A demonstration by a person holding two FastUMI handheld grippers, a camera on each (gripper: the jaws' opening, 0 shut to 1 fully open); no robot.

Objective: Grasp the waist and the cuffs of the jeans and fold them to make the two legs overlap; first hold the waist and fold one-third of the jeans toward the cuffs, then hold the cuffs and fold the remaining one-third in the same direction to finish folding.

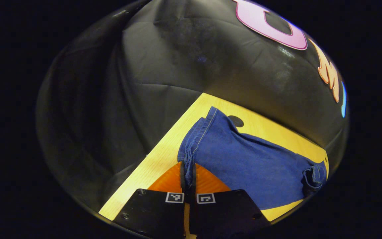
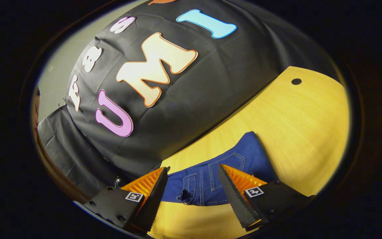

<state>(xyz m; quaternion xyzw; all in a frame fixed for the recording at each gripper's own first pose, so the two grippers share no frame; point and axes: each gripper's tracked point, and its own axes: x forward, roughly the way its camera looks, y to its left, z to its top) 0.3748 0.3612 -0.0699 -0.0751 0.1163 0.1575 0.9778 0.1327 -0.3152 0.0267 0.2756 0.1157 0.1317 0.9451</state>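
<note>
Blue denim jeans [image 1: 244,159] are lying on the pale yellow wooden tabletop [image 1: 154,166], spread flat from the near corner toward the far edge, and I am watching them through both cameras. In the left gripper view, my left gripper [image 1: 188,176] is sitting at the near end of the garment with its two fingers drawn close together, and a gathered edge of the cloth with pale stitching is passing up between them, so I am reading it as pinched on the jeans. From there the denim is fanning out across the wood, ending in a crumpled bunch [image 1: 313,176] at the far right. A small dark round hole in the tabletop [image 1: 235,121] is showing just beyond the upper edge of the fabric. The black cloth wall [image 1: 177,66] is rising behind the table.

In the right gripper view, my right gripper [image 2: 194,186] is hovering above the table with its fingers spread wide apart, nothing between them touching either pad. Beyond and between the fingers I am seeing the jeans' seat [image 2: 221,176], with a stitched back pocket [image 2: 227,169] facing up. Bare wood [image 2: 293,126] is stretching away to the right of the denim.
</note>
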